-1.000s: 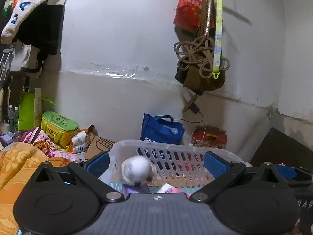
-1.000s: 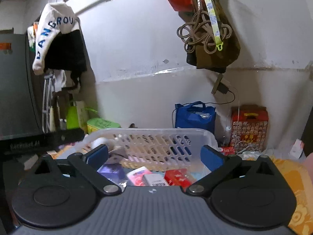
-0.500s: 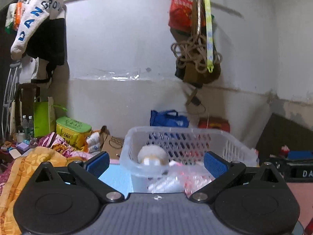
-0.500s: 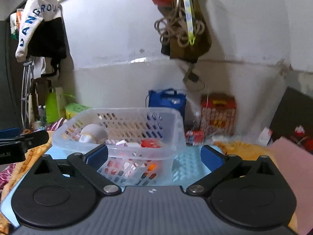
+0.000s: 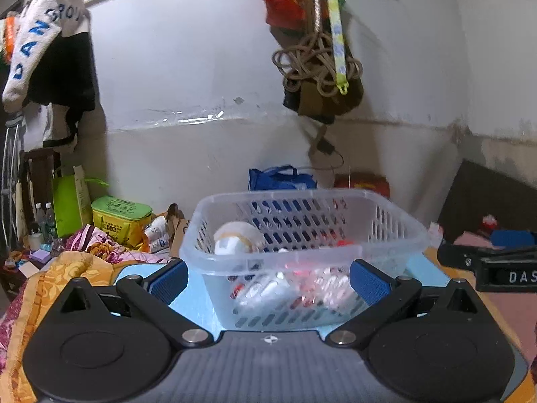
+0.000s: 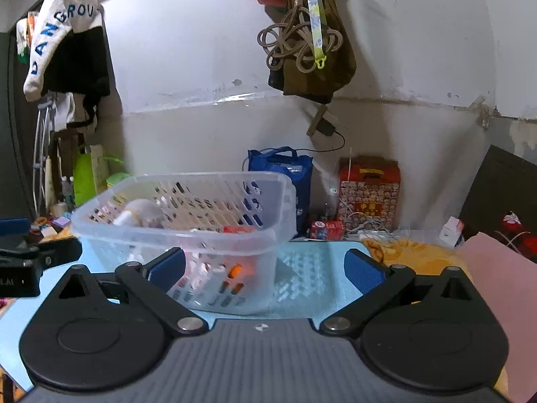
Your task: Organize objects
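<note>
Basket: clear slotted plastic basket (image 5: 302,231) stands on the light-blue mat (image 6: 312,262), ahead of both grippers.
Contents: white rounded object (image 5: 235,238) and small packets, blurred; probably light.
Handling: thin walls likely flex; take it by the stiffer rim.
Left gripper (image 5: 268,277): jaws wide, empty.
Right gripper (image 6: 265,268): jaws wide, empty.
Change: a second ago both cameras looked over the basket's rim; now both sit back, whole basket visible.

Basket (image 5: 302,235) on mat (image 6: 312,262), round object (image 5: 235,238) and packets inside, bag (image 6: 282,171) behind.
</note>
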A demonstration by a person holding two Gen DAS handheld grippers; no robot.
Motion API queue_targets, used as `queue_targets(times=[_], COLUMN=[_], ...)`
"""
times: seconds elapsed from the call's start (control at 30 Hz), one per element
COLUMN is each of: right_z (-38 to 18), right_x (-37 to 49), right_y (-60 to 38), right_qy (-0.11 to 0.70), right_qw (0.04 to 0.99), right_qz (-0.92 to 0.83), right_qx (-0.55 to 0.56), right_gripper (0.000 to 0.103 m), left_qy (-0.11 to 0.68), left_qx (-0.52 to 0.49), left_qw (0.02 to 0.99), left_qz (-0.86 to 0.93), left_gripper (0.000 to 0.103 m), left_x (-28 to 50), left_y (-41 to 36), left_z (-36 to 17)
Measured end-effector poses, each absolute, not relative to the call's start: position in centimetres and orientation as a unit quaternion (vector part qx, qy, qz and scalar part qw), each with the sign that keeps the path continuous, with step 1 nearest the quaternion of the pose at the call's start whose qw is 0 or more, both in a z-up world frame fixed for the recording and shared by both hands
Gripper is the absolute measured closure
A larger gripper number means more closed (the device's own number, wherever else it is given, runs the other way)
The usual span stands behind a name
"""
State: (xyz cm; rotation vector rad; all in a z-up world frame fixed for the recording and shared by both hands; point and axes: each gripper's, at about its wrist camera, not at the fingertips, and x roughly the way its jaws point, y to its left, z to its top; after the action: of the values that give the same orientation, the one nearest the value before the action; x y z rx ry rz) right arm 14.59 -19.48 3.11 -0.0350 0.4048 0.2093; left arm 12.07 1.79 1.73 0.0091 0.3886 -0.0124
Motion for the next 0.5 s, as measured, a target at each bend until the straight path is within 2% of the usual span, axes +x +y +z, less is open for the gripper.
queue_targets(times=[0.5], right_z=[2.8], right_x=[13.9], right_y=[-18.9], right_qy=[0.194], right_qw=[0.976], right_qz=[0.097], right_qx=[-0.019], right_gripper=[0.000], left_qy=[0.222], left_qx=[-0.001], left_qw=[0.975], left_qz=[-0.001], left_gripper=[0.000], left_x=[12.3], left_y=[1.8], left_z=[0.5])
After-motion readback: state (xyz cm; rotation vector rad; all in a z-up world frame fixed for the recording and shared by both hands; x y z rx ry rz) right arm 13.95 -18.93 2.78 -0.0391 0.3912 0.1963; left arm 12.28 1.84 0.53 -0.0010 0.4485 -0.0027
